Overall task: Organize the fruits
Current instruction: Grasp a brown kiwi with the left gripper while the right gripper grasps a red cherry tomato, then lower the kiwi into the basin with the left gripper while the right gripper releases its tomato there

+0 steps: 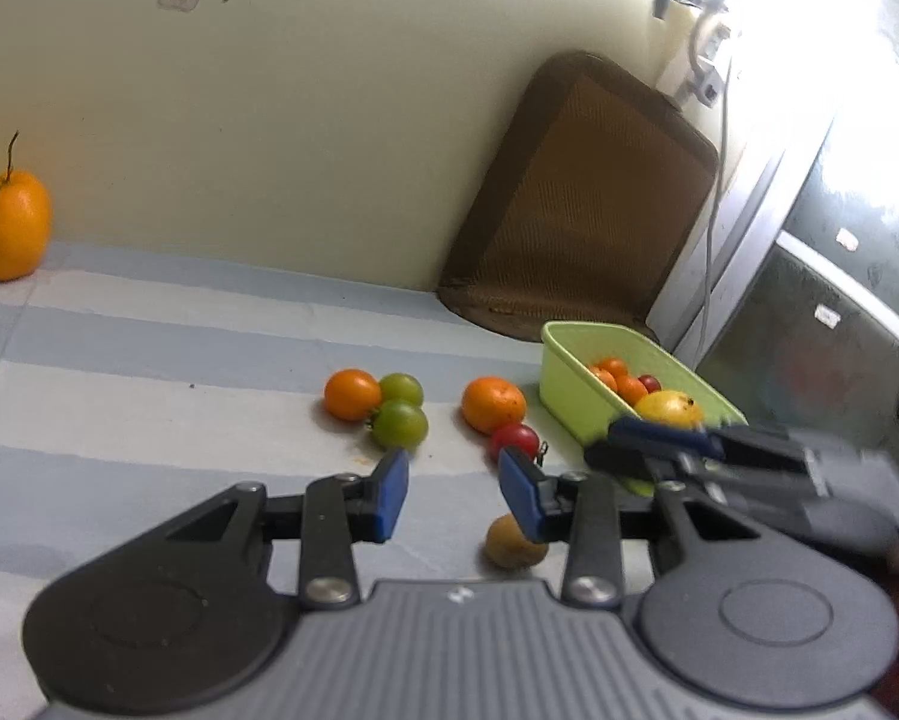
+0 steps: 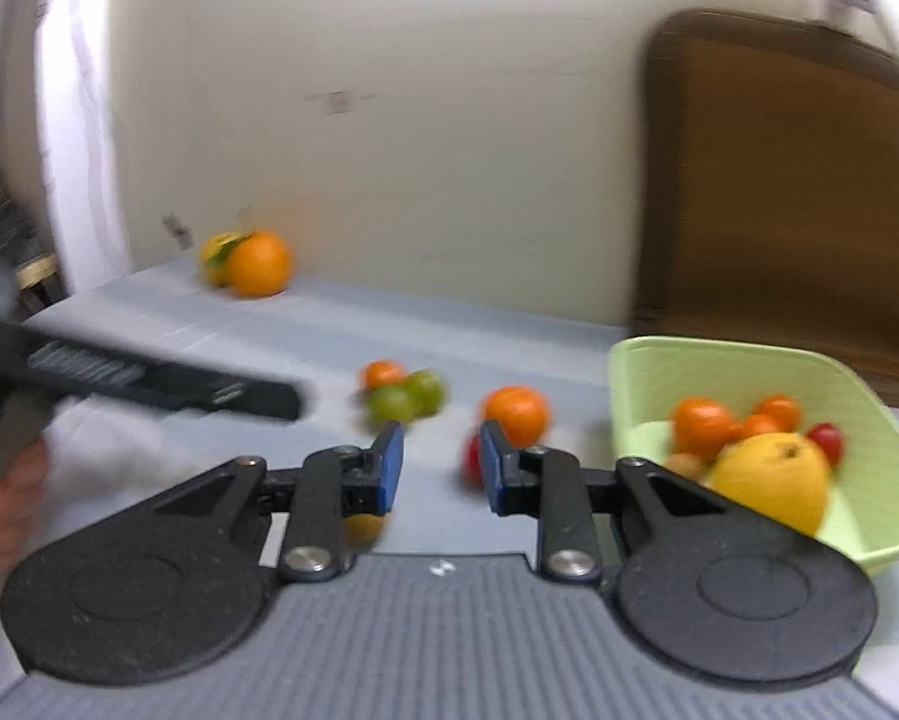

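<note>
A light green basket (image 1: 560, 360) (image 2: 641, 372) holds a yellow fruit (image 1: 668, 408) (image 2: 770, 480), small oranges and a red tomato. On the striped cloth lie an orange tomato (image 1: 351, 394), two green tomatoes (image 1: 399, 425) (image 2: 404, 397), a mandarin (image 1: 493, 404) (image 2: 515, 414), a red tomato (image 1: 514, 441) and a brownish fruit (image 1: 512, 543). My left gripper (image 1: 452, 495) is open and empty above the cloth, the brownish fruit under its right finger. My right gripper (image 2: 437, 468) is open and empty; it also shows beside the basket in the left wrist view (image 1: 647, 447).
A large orange with a stem (image 1: 10, 225) (image 2: 257, 264) stands by the wall at the far left. A brown woven mat (image 1: 575, 198) leans on the wall behind the basket. A dark appliance (image 1: 809, 324) is at the right.
</note>
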`<state>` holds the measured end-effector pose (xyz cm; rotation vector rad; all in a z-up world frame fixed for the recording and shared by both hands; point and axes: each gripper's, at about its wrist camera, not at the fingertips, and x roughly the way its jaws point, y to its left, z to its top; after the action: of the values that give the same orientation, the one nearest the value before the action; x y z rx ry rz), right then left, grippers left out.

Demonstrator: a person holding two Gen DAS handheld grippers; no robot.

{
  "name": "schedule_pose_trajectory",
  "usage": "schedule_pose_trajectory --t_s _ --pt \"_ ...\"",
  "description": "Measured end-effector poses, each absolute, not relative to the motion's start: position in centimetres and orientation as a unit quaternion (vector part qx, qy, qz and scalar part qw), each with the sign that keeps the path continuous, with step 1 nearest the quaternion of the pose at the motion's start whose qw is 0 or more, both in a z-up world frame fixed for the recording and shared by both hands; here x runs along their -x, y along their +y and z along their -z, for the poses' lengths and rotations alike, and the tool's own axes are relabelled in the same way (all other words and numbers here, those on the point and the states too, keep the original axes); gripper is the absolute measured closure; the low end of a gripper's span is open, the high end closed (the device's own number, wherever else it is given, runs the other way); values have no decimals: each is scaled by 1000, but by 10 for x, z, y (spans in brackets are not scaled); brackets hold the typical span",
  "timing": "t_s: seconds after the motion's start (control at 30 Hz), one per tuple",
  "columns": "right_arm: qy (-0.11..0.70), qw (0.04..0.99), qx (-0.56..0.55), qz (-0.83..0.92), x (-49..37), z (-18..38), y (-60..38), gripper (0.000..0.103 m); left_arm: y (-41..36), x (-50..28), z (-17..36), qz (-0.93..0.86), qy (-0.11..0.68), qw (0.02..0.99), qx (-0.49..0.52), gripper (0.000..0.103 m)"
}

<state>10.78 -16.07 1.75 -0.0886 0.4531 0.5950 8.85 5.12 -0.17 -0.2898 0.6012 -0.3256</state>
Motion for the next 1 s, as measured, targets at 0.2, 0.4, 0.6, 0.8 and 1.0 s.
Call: schedule_pose_trajectory --t_s 0.2,0.4,0.6,0.8,1.0 --pt "243 923 113 -276 -136 0 -129 73 7 -81 12 177 299 937 36 61" --pt "248 918 153 -268 -140 11 -122 74 -20 -81 23 182 302 935 -32 60" --pt "228 917 206 -255 -132 18 -115 74 -14 -83 28 180 312 933 -20 72" --pt "178 935 176 -252 -104 -1 -136 75 -14 -73 16 184 297 937 -24 73" --pt "138 968 98 -187 -82 -23 -200 75 -24 -85 -17 214 266 940 11 73"
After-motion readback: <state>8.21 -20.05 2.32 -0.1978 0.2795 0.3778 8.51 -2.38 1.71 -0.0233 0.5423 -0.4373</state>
